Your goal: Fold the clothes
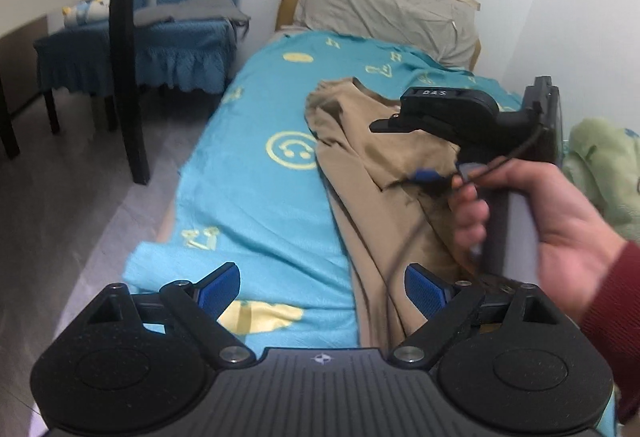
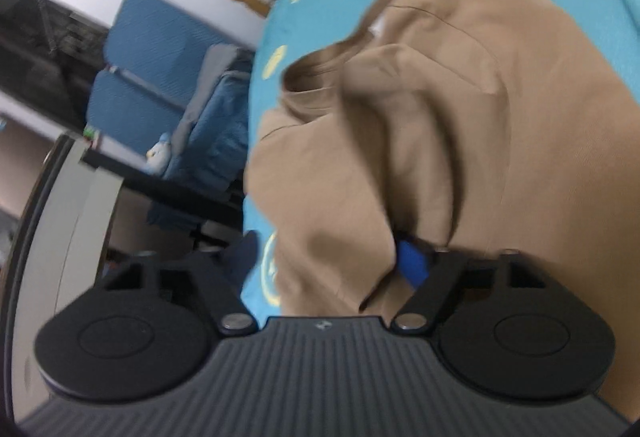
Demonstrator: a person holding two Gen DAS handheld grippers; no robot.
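Tan garment (image 1: 372,173) is lying bunched and creased along the right half of the bed (image 1: 256,173), over the teal sheet, collar end toward the pillow (image 1: 384,5). It is not lying flat or squared: folds are running diagonally and one edge is lifting off the sheet.

Left gripper (image 1: 322,295) is hovering low over the near end of the bed. Its blue pads (image 1: 220,289) are standing wide apart, with sheet and the garment's near edge showing between them; nothing is gripped. Judgement: it is being held ready at the hem, spread to take cloth.

Right gripper (image 2: 332,261) is working into the garment. In the right wrist view, cloth is filling the gap between the jaws and draping over the right pad (image 2: 412,265); the left pad is blurred and dark. The jaws are looking well spread, so whether they are pinching cloth or only pushed into it I cannot tell. In the left wrist view the hand (image 1: 532,213) is carrying this gripper above the garment's middle, tilted, which fits lifting or dragging a layer.

Both views are motion-blurred around the right tool, so it is probably moving.

Green cloth (image 1: 600,165) is lying at the far right of the bed, apart from the garment. Chair (image 1: 180,29) is standing beside the bed.
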